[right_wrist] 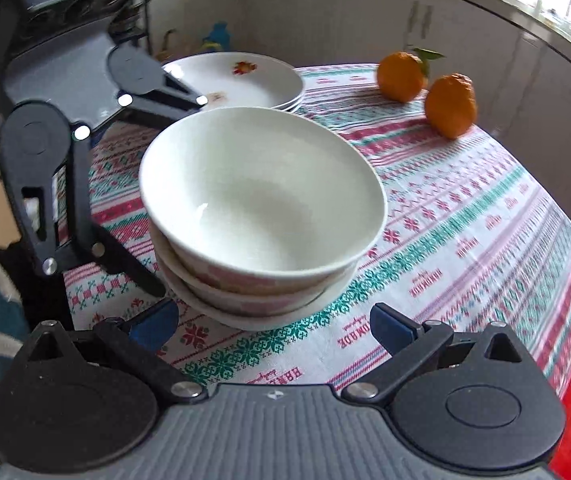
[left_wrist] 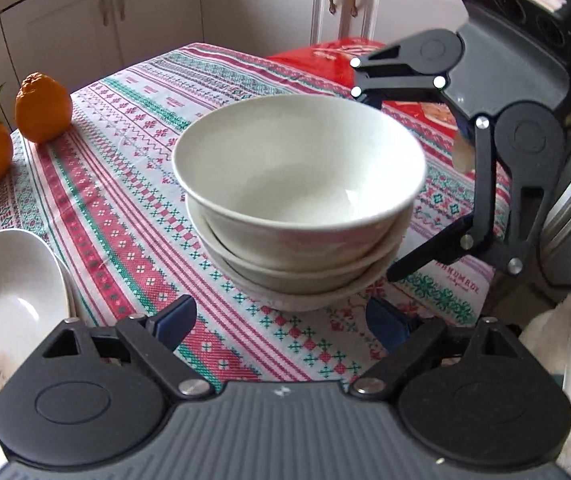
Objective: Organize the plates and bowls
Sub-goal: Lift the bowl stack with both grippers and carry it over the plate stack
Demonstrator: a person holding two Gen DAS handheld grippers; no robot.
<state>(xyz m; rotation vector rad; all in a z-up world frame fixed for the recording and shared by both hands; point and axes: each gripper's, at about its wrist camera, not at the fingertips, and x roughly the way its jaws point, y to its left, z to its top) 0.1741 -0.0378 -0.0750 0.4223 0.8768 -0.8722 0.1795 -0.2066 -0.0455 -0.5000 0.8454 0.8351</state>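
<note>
Stack of cream-white ceramic bowls, faint pink pattern on the outer walls. White ceramic plates, top one with a red-orange flower print. Counter cloth: white, bands of red and green cross-stitch motifs. Two orange tangerines, one with a green leaf. Gripper fingers: black, blue pads.

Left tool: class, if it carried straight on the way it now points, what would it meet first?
Probably the stack of bowls, which sits dead ahead between the open left tool fingers; depth is hard to judge, so the tablecloth could come first.
</note>
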